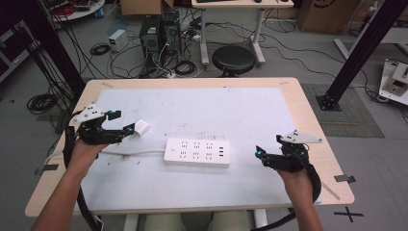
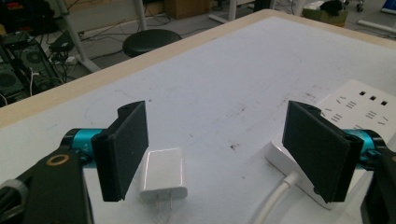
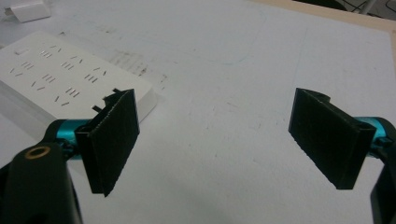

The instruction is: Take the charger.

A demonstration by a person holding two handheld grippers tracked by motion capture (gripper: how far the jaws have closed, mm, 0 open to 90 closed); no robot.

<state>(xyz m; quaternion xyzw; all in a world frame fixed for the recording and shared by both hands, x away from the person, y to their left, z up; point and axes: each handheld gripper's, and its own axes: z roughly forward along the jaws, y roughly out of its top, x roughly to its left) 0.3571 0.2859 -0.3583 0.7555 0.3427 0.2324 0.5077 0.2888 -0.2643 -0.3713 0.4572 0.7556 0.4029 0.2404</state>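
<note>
In the high view the white charger [image 1: 142, 127] lies on the tabletop [image 1: 250, 103] at about nine o'clock, well left of centre; the left tongs [image 1: 129, 129] sit just beside it on its nine o'clock side, their tips close against it. In the left gripper view the charger [image 2: 164, 173] rests flat between the two black jaws, its two metal prongs pointing toward six o'clock, close by the jaw at nine o'clock though whether it touches the pad cannot be told; the jaw at three o'clock stands well apart from it; so the left tongs are spread, pinching nothing. The white power strip [image 1: 197, 152] lies at the middle of the tabletop, its cable [image 1: 132, 153] running off toward nine o'clock; its end shows in the left gripper view behind the three o'clock jaw. The right tongs [image 1: 260, 155] rest at about four o'clock, near the strip's right end; in the right gripper view the jaws are spread wide over bare tabletop, the strip [image 3: 56, 79] at ten o'clock.
</note>
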